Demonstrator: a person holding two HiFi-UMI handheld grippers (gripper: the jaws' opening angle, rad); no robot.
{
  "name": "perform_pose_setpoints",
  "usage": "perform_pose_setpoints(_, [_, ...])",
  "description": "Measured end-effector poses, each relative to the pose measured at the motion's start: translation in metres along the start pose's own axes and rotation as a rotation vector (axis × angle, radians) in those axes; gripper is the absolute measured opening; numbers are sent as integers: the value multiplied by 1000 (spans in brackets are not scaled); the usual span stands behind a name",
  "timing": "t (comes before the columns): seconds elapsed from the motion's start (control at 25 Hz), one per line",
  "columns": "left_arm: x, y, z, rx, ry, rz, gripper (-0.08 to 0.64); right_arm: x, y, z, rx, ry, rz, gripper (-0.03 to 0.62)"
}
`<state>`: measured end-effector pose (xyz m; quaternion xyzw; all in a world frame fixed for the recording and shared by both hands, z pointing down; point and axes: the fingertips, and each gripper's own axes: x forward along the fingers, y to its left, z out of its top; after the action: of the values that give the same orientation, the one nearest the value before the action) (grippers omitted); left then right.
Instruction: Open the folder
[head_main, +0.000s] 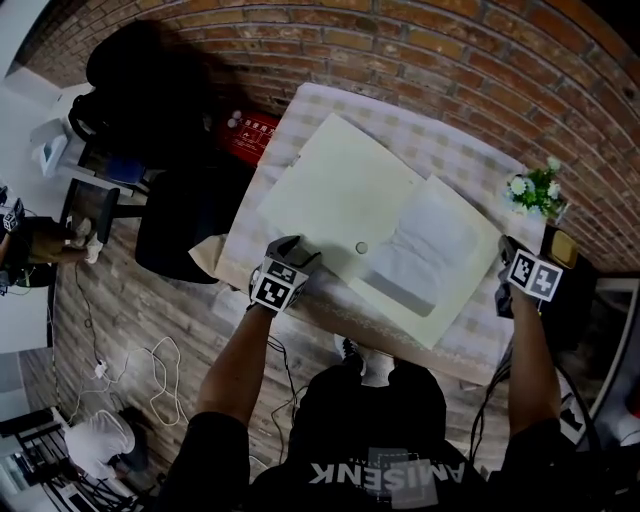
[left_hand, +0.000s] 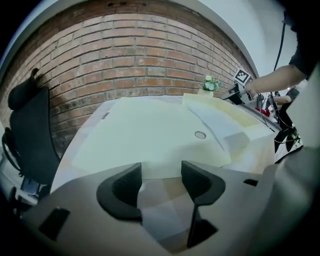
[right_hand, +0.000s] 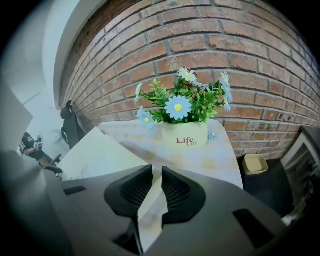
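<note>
Card of a pale cream makes up the folder (head_main: 340, 195), which lies spread across the checked cloth of the tabletop (head_main: 460, 150). Its broad cover (left_hand: 145, 132) is laid flat towards the person's left, and a small round snap button (head_main: 361, 247) sits near the cover's inner edge. White papers (head_main: 430, 245) show on the right-hand panel, so the folder looks open already, or very nearly so.

The left tongs (left_hand: 161, 172) stand spread wide with only the cloth between them, and the near edge of the cover lies just beyond their tips. The right tongs (right_hand: 157, 172) are drawn close on a thin pale sheet that runs through their gap. By its place in the head view, that sheet is judged to be the folder's right corner. A flower pot (right_hand: 185, 135) stands further along the tabletop, apart from the folder.

The folder will probably handle as a light, springy thing: stiff enough to hold a plane, yet ready to bow, crease or slide on the cloth if pushed. Its smooth face gives little to grip, so only an edge or corner offers a hold, pinched shallowly and square to the sheet. Should the cover need pressing flatter, its free near edge by the left tongs is the sensible place, while the right corner stays pinned so that the loose papers do not shift.
</note>
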<state>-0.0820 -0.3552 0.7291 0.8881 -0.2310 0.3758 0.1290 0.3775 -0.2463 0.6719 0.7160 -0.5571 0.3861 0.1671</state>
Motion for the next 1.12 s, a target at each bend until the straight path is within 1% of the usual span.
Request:
perform_pose_setpoints(0.2, [-2, 2, -4, 17, -49, 14, 253, 1, 1, -2, 46, 1, 25, 91])
perform_pose_setpoints(0.48, [0, 4, 1, 1, -50, -5, 258, 1, 0, -1, 75, -6, 41, 91])
perform_pose_setpoints(0.64, [1, 5, 0, -47, -24, -13, 256, 1, -1, 0, 74, -16, 44, 91])
perform_pose_setpoints(0.76, [1, 6, 0, -76, -21, -1, 258, 0, -1, -2, 57, -19, 29, 91])
perform_pose_setpoints(0.84, [1, 4, 1, -69, -29, 2, 258, 0, -1, -3, 46, -15, 26, 91])
perform_pose_setpoints(0.92, [-1, -1, 2, -48, -31, 7, 290, 2, -2, -2, 50, -11, 38, 92])
perform_pose_setpoints(0.96, [-3, -2, 5, -47, -37, 15, 290, 3, -3, 0, 53, -11, 46, 94])
perform_pose_setpoints(1.0, [-3, -2, 9, -57, -53, 24, 290, 4, -5, 1, 61, -10, 52, 102])
perform_pose_setpoints(1.08, [-7, -1, 18, -100, -96, 42, 290, 4, -11, 1, 101, -5, 57, 137])
perform_pose_setpoints(1.12, [-12, -1, 21, -121, -110, 49, 290, 4, -12, -1, 125, -1, 59, 140])
